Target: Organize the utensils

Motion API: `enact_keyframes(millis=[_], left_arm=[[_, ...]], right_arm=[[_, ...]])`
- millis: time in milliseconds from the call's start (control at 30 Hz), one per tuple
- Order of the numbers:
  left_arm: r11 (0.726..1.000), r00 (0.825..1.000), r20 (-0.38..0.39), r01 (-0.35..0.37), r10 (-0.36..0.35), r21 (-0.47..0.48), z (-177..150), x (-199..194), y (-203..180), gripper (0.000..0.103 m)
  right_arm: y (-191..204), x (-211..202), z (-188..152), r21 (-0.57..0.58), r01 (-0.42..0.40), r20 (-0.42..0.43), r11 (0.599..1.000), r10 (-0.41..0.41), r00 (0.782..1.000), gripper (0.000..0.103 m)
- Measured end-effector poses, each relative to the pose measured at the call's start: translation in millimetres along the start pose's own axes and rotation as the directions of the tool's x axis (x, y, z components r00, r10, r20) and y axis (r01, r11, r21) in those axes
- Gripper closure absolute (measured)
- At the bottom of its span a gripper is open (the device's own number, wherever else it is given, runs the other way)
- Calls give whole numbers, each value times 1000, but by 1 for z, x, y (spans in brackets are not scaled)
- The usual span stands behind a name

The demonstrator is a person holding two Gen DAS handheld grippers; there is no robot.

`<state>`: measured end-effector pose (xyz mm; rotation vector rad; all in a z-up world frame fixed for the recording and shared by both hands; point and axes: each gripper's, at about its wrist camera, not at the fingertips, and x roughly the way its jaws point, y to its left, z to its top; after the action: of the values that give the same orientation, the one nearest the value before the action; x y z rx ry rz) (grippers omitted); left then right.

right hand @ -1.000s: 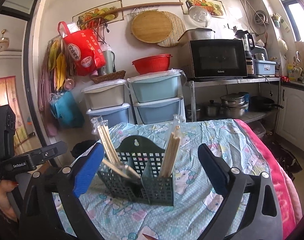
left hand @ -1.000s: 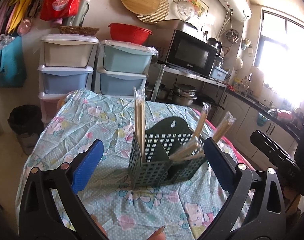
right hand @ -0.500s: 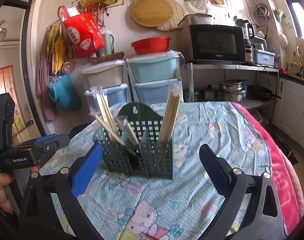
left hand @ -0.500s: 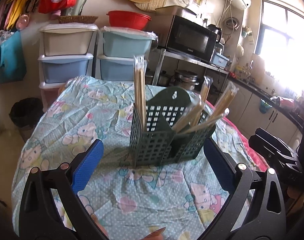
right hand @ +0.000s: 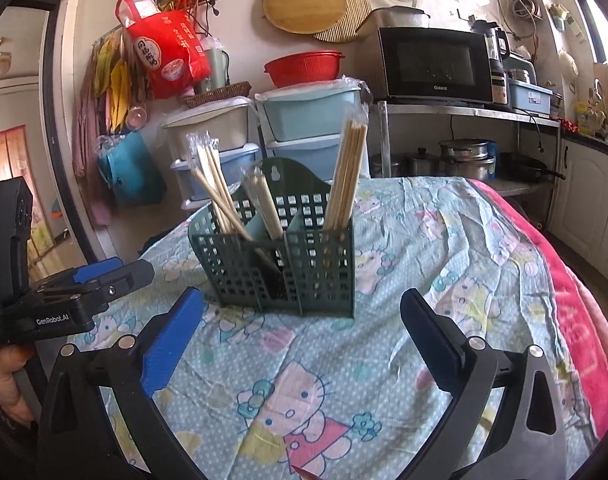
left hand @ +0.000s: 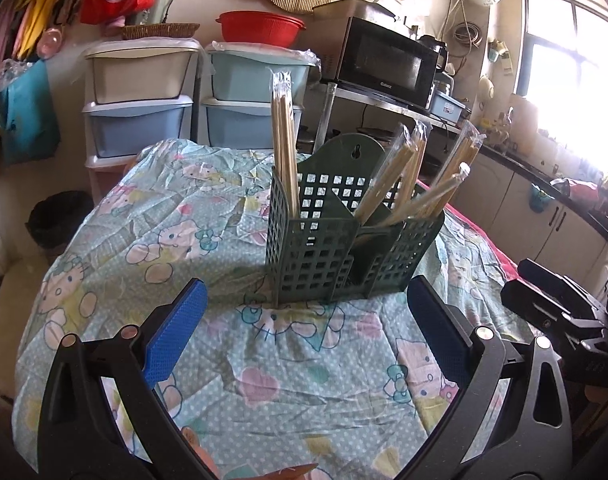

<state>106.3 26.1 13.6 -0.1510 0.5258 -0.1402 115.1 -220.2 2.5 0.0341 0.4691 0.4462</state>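
The dark green perforated plastic utensil holder stands upright near the middle of the surface, on a pale blue cartoon-cat printed cloth. Plastic-wrapped bundles of wooden chopsticks sit in its compartments: one bundle stands nearly upright in the end compartment, the others lean at slants in the remaining compartments, some crossing each other.

The left gripper and the right gripper both hover short of the holder with jaws spread wide and nothing between them. No loose chopsticks show on the cloth, so the sorting looks nearly or wholly done. If any step is left, it is likely straightening the slanted bundles: approach from above, close on one wrapped bundle near its top and tip it upright gently, since the light holder could slide or topple on the wrinkled cloth.

Readable writing: "Galanz" on the black microwave oven, and "GenRobot.AI" on the body of the left gripper in the right wrist view. The hanging red bag carries printed characters I cannot make out
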Motion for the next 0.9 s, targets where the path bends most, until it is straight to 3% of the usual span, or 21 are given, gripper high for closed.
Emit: enact_keyframes(millis=[333, 633, 900], left_arm=[[1000, 1000, 16, 3, -3, 7, -20, -4, -3, 11], [1000, 997, 71, 9, -8, -5, -30, -10, -1, 11], [1000, 991, 132, 3, -6, 19, -35, -15, -8, 11]], right_arm=[[3, 5, -21, 3, 12, -31, 1000, -12, 999, 7], [4, -11, -30, -17, 60, 93, 998, -58, 994, 7], [7, -27, -34, -41, 107, 200, 993, -96, 975, 7]])
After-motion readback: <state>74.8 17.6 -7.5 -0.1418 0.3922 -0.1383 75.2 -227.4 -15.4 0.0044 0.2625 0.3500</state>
